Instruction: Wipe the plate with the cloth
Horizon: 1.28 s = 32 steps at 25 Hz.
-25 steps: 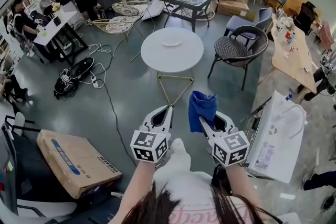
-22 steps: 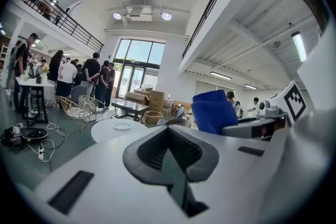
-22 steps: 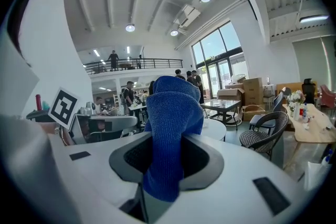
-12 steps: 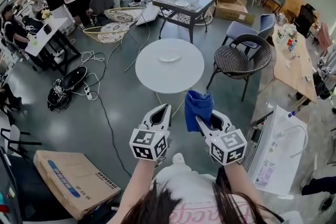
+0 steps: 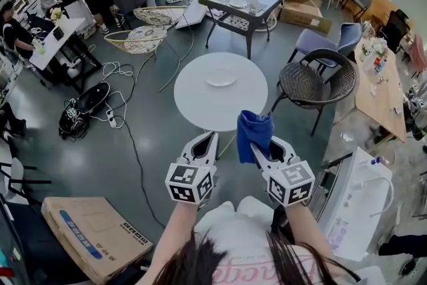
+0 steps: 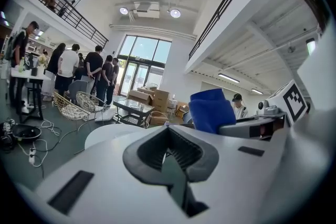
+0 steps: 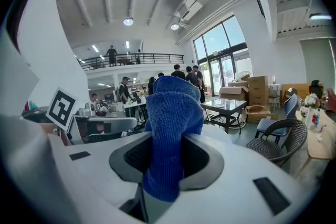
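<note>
The plate [image 5: 221, 79] is seen lying on the round white table [image 5: 193, 103], out in front of both sets of fingertips and well apart from them. From the right gripper [image 5: 259, 151] it lies ahead and a little to the left. From the left gripper [image 5: 211, 138] it lies almost straight ahead. The plate is touched by nothing.

The blue cloth [image 5: 254, 132] is held in the right gripper. In the right gripper view the jaws are seen pressed onto the cloth [image 7: 170, 128] from both sides. Most of the cloth stands up past the fingertips in a folded bunch, and a short end hangs back between the jaws (toward the camera). The cloth is kept in the air, above the floor, just short of the near rim of the table.

The left gripper [image 6: 169, 131] is closed, with its jaws brought together and nothing held between them. In its view the cloth [image 6: 211, 110] is seen up and to the right of its fingertips, near but apart. A pale curved edge past the fingertips is probably the table, but the plate cannot be made out there.
</note>
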Tool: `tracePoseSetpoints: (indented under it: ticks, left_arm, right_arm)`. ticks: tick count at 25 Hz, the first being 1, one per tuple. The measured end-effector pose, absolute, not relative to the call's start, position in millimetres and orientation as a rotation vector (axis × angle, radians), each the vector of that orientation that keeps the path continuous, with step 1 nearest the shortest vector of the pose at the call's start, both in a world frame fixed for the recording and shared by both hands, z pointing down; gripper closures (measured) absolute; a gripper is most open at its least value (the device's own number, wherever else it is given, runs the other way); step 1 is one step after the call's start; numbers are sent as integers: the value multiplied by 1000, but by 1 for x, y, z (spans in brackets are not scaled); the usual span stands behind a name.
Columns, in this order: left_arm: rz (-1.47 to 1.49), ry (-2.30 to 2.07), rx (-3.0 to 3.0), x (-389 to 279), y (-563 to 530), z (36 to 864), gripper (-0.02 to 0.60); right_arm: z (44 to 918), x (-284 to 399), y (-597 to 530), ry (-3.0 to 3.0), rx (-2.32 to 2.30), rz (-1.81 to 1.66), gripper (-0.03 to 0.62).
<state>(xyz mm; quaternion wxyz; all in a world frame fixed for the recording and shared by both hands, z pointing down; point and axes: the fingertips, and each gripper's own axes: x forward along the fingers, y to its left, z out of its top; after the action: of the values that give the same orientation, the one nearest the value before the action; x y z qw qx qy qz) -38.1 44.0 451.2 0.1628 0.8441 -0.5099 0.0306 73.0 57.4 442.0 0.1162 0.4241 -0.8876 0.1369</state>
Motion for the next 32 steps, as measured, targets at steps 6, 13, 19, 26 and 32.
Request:
tracePoseSetpoints:
  ticks: [6, 13, 19, 26, 32]
  left_arm:
    - [78, -1482, 2384, -47, 14, 454, 572]
    - [68, -1509, 2360, -53, -33, 462, 572]
    - [131, -1512, 2349, -48, -94, 475, 572]
    - [120, -1526, 2293, -55, -175, 488, 571]
    - [138, -1543, 2237, -59, -239, 502, 551]
  right_arm:
    - [451, 69, 24, -2590, 1221, 428, 461]
    - [457, 64, -26, -2600, 1193, 433, 461]
    - [467, 69, -89, -2598, 1169, 469, 461]
    - [475, 66, -174, -2596, 1111, 483, 461]
    - [479, 63, -241, -2592, 1045, 481, 461]
